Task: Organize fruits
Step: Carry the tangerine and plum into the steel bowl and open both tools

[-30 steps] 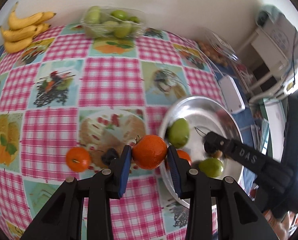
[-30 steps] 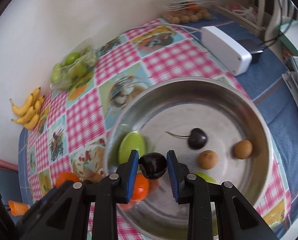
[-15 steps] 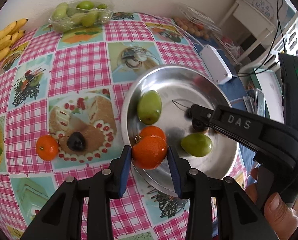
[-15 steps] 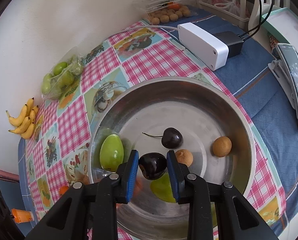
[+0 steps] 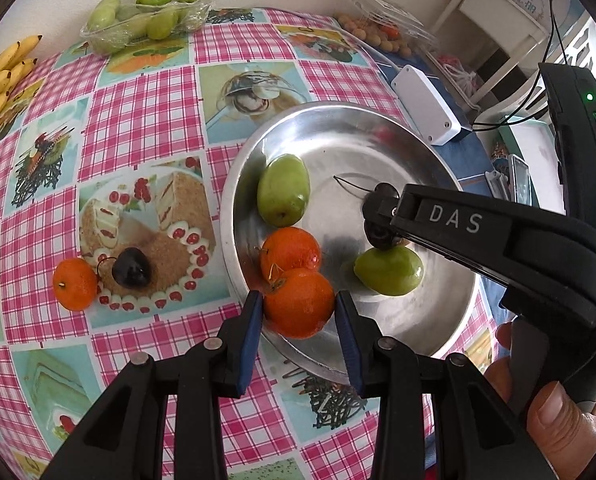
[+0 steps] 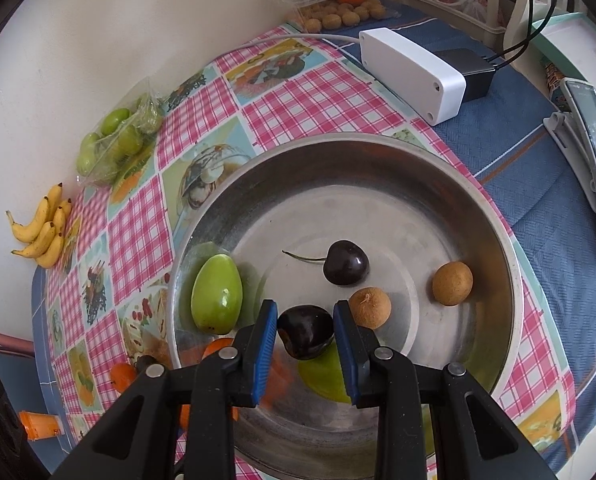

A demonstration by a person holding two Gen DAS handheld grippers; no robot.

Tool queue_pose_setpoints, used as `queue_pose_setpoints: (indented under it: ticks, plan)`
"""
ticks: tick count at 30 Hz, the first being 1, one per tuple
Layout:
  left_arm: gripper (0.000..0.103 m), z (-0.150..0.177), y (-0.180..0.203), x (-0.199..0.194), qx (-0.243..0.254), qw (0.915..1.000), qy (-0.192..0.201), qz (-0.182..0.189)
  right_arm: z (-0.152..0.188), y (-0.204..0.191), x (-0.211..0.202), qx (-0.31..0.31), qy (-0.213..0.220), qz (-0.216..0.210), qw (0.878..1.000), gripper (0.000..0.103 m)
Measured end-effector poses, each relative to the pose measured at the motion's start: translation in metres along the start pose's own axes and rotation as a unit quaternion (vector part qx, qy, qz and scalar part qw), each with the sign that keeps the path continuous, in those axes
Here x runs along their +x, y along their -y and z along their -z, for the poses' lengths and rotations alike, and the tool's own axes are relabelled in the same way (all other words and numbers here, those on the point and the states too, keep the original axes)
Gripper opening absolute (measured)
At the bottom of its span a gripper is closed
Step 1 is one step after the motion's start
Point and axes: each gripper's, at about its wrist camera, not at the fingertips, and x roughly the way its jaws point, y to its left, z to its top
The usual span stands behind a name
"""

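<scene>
Fruit fills a round metal bowl (image 6: 497, 240) on a pink checked tablecloth (image 5: 146, 112). Counted inside the bowl: two green fruits, one near the left wall (image 6: 217, 299) and one at the near side (image 5: 389, 270); two small brown fruits (image 6: 452, 283) toward the right wall; one loose dark cherry (image 6: 345, 262) with its stem near the middle; one orange (image 5: 290, 250) lying by the near-left wall.

The left gripper (image 5: 299, 322) is clamped on a second orange (image 5: 299, 302), held over the bowl's near rim and touching the orange that lies inside. The right gripper (image 6: 305, 336) grips a second dark cherry (image 6: 305, 330) between its blue pads, above the bowl floor just beside one brown fruit.

Outside the bowl to its left, one small orange (image 5: 75, 284) and one cherry (image 5: 131, 267) sit touching on the cloth. Far from the bowl along the wall lie one bunch of bananas (image 6: 44, 228) and one clear pack of green fruit (image 5: 146, 16); one clear box of small brown fruit (image 6: 341, 8) sits at the far corner. A white box (image 6: 411, 68) lies just beyond the bowl's far-right rim.

The far half of the bowl floor is bare, and open cloth lies between the bowl and the wall.
</scene>
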Motion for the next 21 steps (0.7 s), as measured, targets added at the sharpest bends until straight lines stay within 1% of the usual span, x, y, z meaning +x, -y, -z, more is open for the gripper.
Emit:
queue_pose_setpoints:
  ticks: [21]
  plan:
    - [0.038,-0.0010,0.0005,0.0030,0.002,1.0000,-0.005,-0.001,0.0002,-0.0033,0.0061,-0.005,-0.011,-0.001,1.000,0.033]
